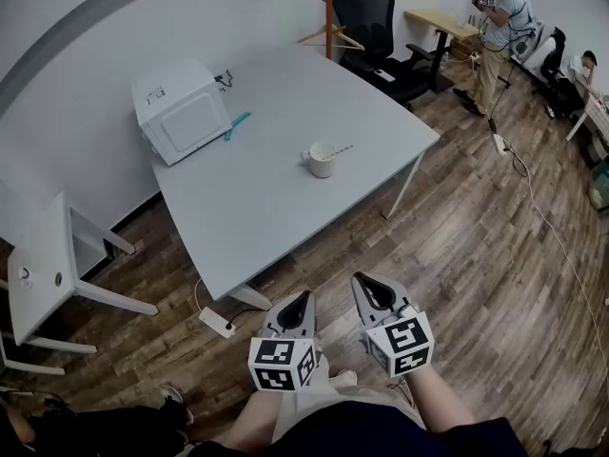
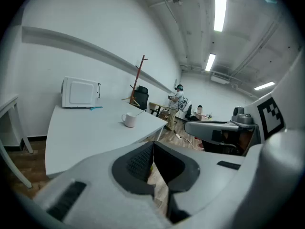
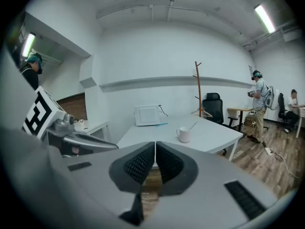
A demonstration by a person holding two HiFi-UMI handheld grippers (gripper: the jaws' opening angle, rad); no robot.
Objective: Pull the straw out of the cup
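Note:
A white cup [image 1: 321, 160] stands on the grey table [image 1: 276, 208], toward its right side, with a thin straw [image 1: 341, 149] leaning out to the right. The cup [image 2: 129, 120] shows small and far off in the left gripper view, and the cup [image 3: 184, 135] with its straw [image 3: 191, 126] also in the right gripper view. My left gripper [image 1: 304, 299] and right gripper [image 1: 362, 281] hang side by side in front of the table's near edge, well short of the cup. Both have their jaws shut with nothing between them.
A white microwave [image 1: 181, 110] sits at the table's far left with a blue pen [image 1: 236, 125] beside it. A small white side table [image 1: 43, 255] stands left; a power strip [image 1: 217, 322] lies on the floor. Black office chair [image 1: 373, 27] and people [image 1: 500, 27] stand far right.

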